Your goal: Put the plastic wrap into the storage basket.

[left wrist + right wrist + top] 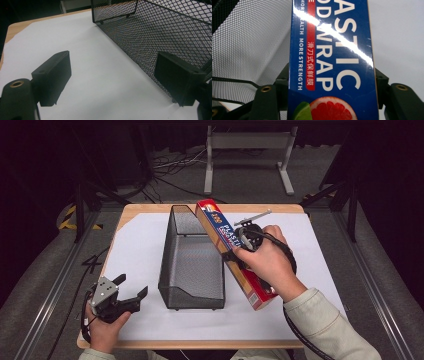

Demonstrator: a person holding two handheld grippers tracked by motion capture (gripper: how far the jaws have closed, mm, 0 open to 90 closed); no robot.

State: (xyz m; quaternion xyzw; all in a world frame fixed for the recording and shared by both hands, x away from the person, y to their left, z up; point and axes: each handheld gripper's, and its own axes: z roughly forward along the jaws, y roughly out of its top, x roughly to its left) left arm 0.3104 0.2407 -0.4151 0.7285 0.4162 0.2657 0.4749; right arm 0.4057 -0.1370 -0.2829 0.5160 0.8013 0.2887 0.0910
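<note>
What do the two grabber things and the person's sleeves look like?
Both grippers are black. The left gripper has two blocky, flat-faced jaws, a brass-ringed hole near one jaw's base, a grey three-cornered plate on top, and a black cable. The right gripper trails a thick black cable past the wrist. The sleeves are pale beige with buttoned cuffs.

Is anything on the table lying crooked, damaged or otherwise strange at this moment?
Nothing looks damaged or spilled. The plastic wrap box sits aslant beside the mesh basket, but the right gripper is shut on it. The left gripper is open near the table's front corner.
</note>
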